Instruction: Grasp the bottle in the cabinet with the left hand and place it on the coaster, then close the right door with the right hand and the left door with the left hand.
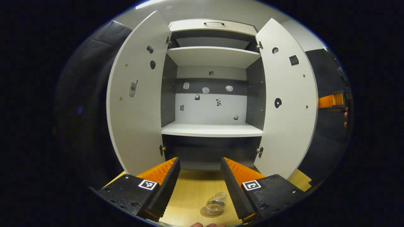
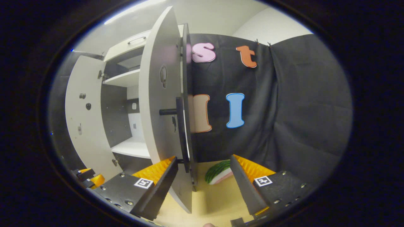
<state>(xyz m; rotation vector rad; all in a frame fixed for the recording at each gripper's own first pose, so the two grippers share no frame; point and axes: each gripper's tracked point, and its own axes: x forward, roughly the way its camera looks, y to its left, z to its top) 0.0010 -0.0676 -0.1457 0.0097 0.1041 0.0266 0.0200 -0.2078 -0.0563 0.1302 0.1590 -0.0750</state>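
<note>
Down at 6 o'clock in the left gripper view, I see the bottle [image 1: 216, 203] standing on the round coaster [image 1: 210, 212] on the yellow wood counter [image 1: 192, 195]. It is a small clear bottle and I can see right through it. Its long side goes up and down, and its open mouth looks up and tips a little toward 1 o'clock. It sits between the two fingers of my left gripper [image 1: 200, 186], but they do not touch it. That gripper is spread wide with nothing in it.

At 12 o'clock from the bottle stands the white cabinet [image 1: 212, 129]. Its shelves are bare. The left door [image 1: 135, 101] swings out at 10 o'clock and the right door [image 1: 285, 104] swings out at 2 o'clock. Both have little stickers on them.

In the right gripper view, my right gripper [image 2: 203, 183] is spread wide too. The edge of the right door [image 2: 164, 104], with its dark handle [image 2: 180, 132], stands in the gap between the fingers, closer to the finger at 8 o'clock. I cannot tell if that finger touches the door. A toy melon slice [image 2: 217, 171] lies on the counter [image 2: 217, 201] near the other finger.
</note>
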